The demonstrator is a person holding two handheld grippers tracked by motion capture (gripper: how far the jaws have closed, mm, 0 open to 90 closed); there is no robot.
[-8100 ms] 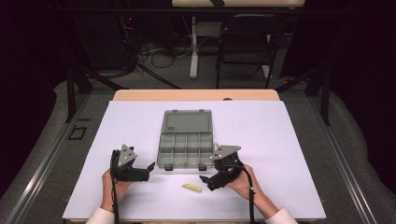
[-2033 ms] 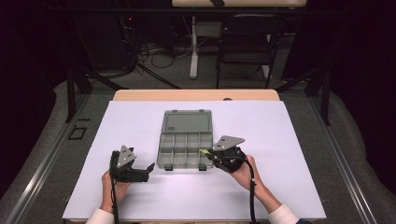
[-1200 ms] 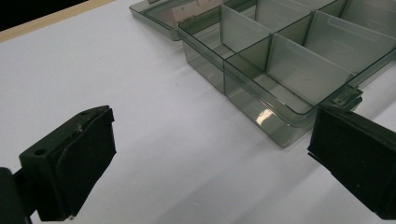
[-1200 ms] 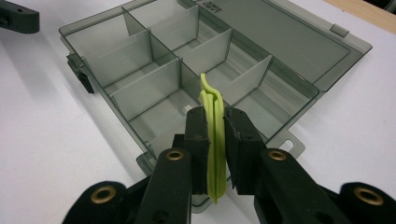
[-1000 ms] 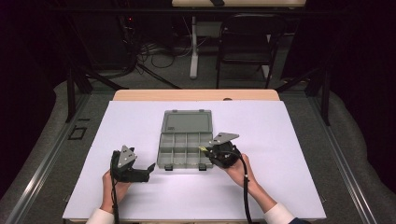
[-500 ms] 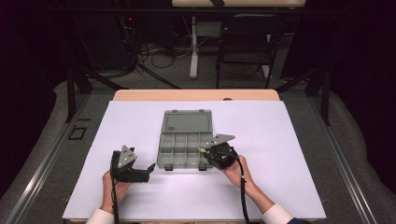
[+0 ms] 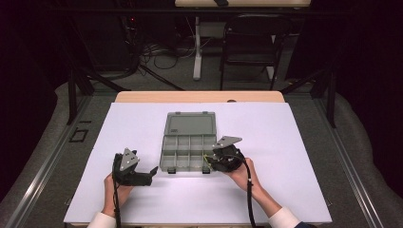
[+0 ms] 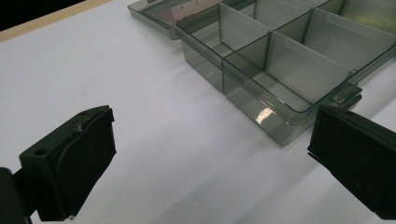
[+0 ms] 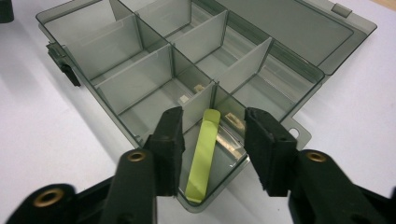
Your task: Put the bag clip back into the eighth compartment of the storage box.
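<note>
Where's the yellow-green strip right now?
In the right gripper view, the yellow-green strip lies in the near corner compartment of the open grey organizer box, between the right gripper and its open jaws, not clamped.

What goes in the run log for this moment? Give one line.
right tool: jaws just opening, yellow-green strip released into organizer box corner compartment | left tool: open, idle beside box

A dim lab or recording studio: a wooden table covered by a white sheet (image 7: 294, 142) stands under black curtains (image 7: 366, 71), with tangled cables (image 7: 157, 52) on grey floor and an empty black chair (image 7: 247, 52) behind.
</note>
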